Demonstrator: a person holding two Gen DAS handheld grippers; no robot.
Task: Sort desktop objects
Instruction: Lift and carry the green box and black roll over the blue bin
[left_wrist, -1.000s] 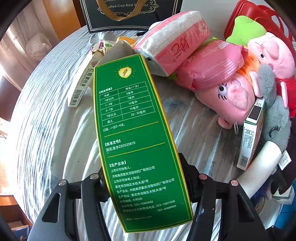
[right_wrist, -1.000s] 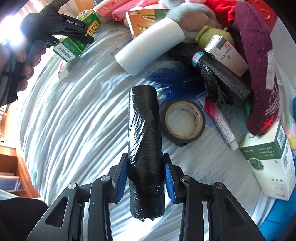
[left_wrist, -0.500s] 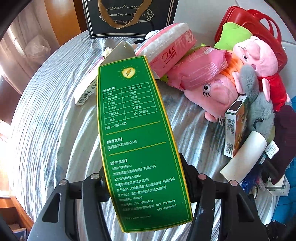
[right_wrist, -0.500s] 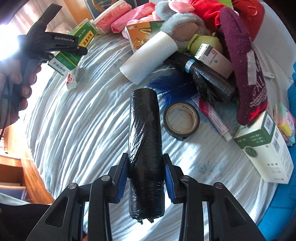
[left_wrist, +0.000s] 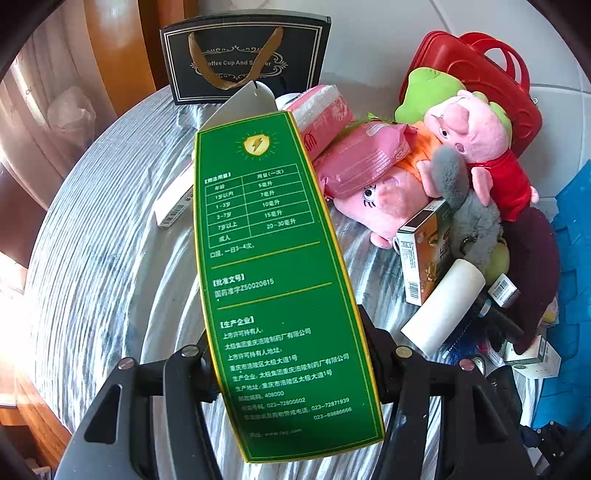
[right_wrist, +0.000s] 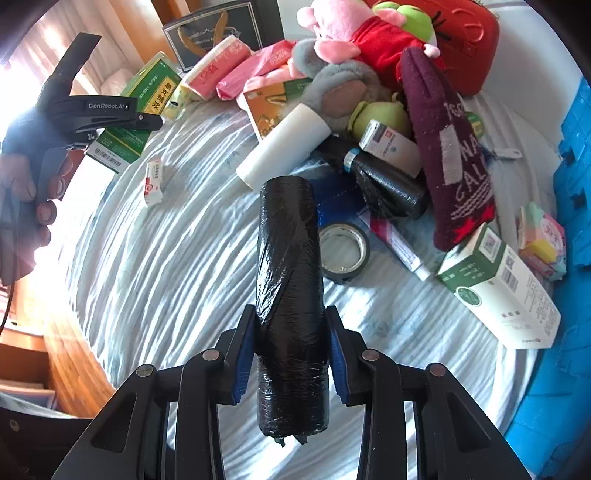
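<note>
My left gripper (left_wrist: 291, 354) is shut on a long green medicine box (left_wrist: 273, 266) with white print, held above the cloth-covered round table (left_wrist: 103, 236). The right wrist view shows that same green box (right_wrist: 147, 107) and the left gripper (right_wrist: 147, 122) at upper left, in a person's hand (right_wrist: 33, 206). A roll of black plastic bags (right_wrist: 290, 280) is clamped between the blue pads of my right gripper (right_wrist: 291, 332), lifted over the table (right_wrist: 166, 277).
A pile at the table's far right holds pink plush pigs (left_wrist: 476, 136), pink packs (left_wrist: 362, 158), a white roll (right_wrist: 284, 144), a second black roll (right_wrist: 388, 181), a tape ring (right_wrist: 343, 251), a maroon hat (right_wrist: 450, 147), a white-green box (right_wrist: 502, 284) and a red case (left_wrist: 476, 70). A black gift bag (left_wrist: 243, 59) stands behind.
Both grippers have risen with their loads; the table and the pile look smaller and farther below. Grips are unchanged.
</note>
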